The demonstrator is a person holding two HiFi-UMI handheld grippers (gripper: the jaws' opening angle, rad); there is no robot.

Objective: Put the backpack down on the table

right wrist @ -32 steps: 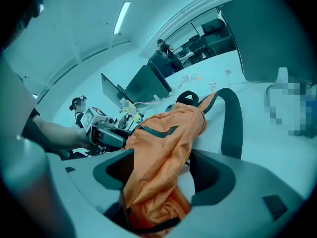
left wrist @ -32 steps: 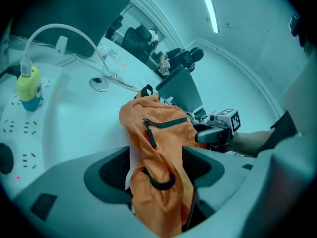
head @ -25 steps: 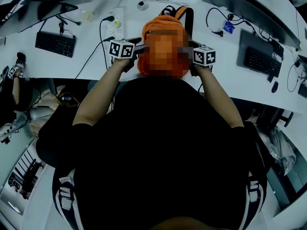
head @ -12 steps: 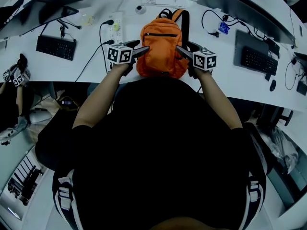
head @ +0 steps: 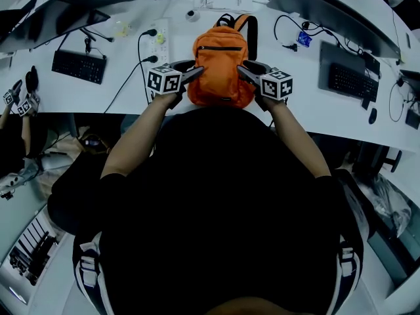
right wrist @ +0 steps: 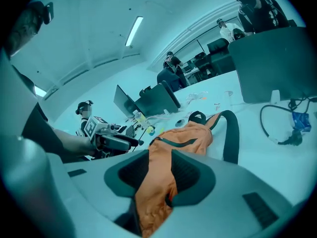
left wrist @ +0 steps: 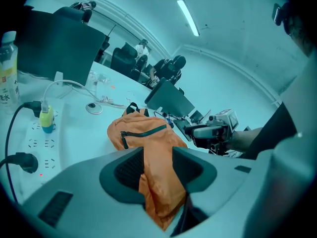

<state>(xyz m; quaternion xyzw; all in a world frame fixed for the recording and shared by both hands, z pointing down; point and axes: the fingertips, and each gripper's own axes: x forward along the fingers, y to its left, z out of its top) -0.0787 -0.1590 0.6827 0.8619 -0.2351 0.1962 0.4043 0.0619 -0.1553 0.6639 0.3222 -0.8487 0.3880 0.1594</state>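
Orange backpack [head: 222,64] on white table [head: 125,77], mid front edge, black straps [head: 251,25] toward far edge. L gripper [head: 199,72] on its left flank, R gripper [head: 241,70] on its right. Both jaw pairs closing, a fold of orange fabric pinched btwn the pads of each.
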